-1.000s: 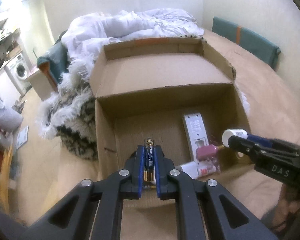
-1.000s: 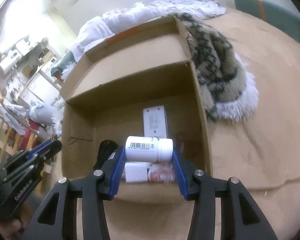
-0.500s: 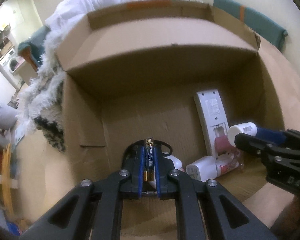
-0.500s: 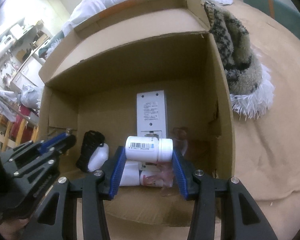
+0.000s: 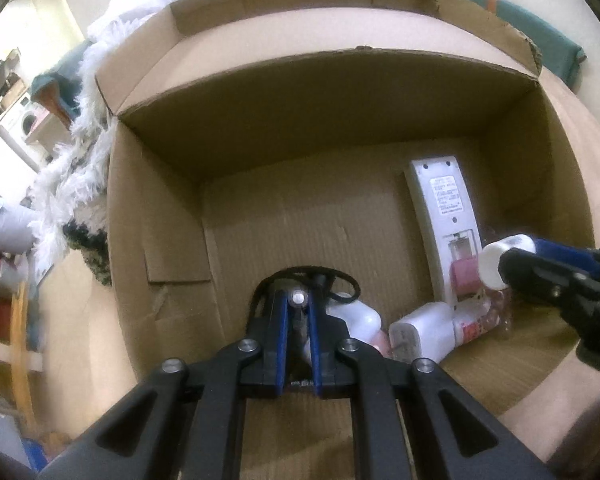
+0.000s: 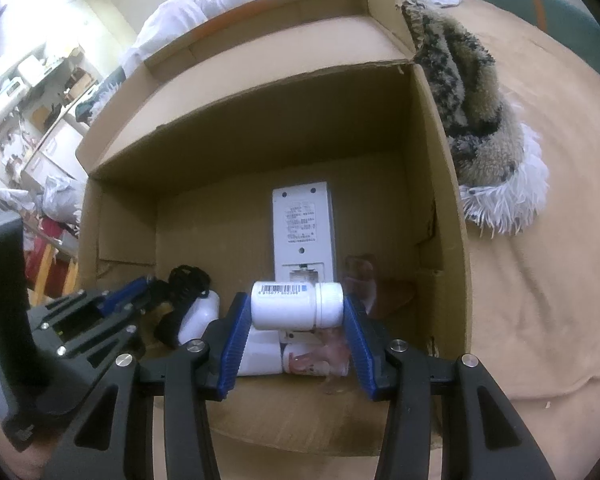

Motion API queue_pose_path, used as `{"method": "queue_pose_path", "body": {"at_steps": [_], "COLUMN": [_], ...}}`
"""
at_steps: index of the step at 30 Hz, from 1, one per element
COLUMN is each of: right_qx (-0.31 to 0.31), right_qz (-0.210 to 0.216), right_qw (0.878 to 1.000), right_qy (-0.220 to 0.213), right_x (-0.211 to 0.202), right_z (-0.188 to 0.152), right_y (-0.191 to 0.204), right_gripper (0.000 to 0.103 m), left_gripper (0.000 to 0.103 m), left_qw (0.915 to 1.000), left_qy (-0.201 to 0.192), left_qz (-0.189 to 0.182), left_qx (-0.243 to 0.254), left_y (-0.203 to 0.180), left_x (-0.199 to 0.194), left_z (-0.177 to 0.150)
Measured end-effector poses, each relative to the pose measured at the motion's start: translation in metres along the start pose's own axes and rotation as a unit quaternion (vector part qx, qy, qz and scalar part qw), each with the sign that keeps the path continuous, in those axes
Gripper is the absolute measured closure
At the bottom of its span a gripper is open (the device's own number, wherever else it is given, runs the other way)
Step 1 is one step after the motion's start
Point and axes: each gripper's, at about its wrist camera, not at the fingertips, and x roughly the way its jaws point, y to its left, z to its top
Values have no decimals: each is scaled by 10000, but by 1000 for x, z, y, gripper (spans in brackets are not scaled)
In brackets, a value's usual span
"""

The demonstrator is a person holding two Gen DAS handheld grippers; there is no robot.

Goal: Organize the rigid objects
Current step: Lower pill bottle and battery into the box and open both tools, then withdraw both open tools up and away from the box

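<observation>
Here your left gripper (image 5: 299, 312) is clenched on a battery (image 5: 299, 299), seen end-on between the blue pads, and it points down into the open cardboard box (image 5: 160, 216); your right gripper (image 6: 298, 316) grasps a white pill bottle (image 6: 296, 305) lying crosswise between its pads, cap toward the right pad, barcode label facing up; both grippers sit low over the near part of the box; on the box floor a white remote (image 6: 303, 228) lies back side up, running toward the far wall; just below your right gripper lie a white charger plug (image 5: 422, 330) and a white bottle with a pink label (image 6: 314, 362), touching each other; near your left gripper lies another white bottle (image 5: 356, 318) beside a black cord (image 6: 188, 280); a furry blanket (image 6: 468, 92) rests against the box's right wall outside.
</observation>
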Motion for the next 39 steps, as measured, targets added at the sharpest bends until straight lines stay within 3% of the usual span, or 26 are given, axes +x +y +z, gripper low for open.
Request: {"method": "queue_pose_path", "body": {"at_steps": [2,4,6,8,9,11,12,18,25,30,33,37,39], "right_qx": [37,53,100,178,222,251,224,-232,-348,-230,-289,-172,-317], "right_qz": [72,131,193,224,277,241,169,-483,-813,-775,-846,-596,-782], "right_qw": [10000,9998,9995,9992,9988,9982,9978,9931,9900,9894,9874,9892,9875], "right_qy": [-46,-154,-239,-274,-327,-495,-600,-1043,-1097,-1203,-1306,-1331,-1331], "right_x": [-3,-9,-15,-20,-24,-33,-38,-68,-88,-103,-109,-114,-113], "right_z": [1,1,1,1,1,-1,-2,-16,-46,-68,-80,-92,-95], "right_y": [-1,0,-1,-2,-2,0,2,25,36,40,48,53,58], "right_gripper": [48,35,31,29,25,4,1,0,0,0,0,0,0], "left_gripper": [91,75,44,35,34,34,34,31,23,1,0,0,0], "left_qw": [10000,9999,9996,9992,9992,9992,9991,9927,9919,9878,9868,9877,9876], "left_qy": [15,24,-76,-202,-248,-289,-308,-1128,-1040,-1049,-1025,-1063,-1186], "left_qz": [-51,-48,-117,-156,-143,-135,-170,102,-265,-591,-532,-421,-318], "left_qx": [-39,-102,-246,-291,-281,-245,-238,-414,-682,-988,-1131,-1066,-981], "left_y": [0,3,9,14,15,18,19,38,59,73,81,87,86], "left_x": [-3,-8,-17,-27,-33,-43,-48,-103,-120,-128,-130,-138,-143], "left_z": [0,0,-2,-2,-2,-3,-4,-19,-47,-71,-78,-79,-81]}}
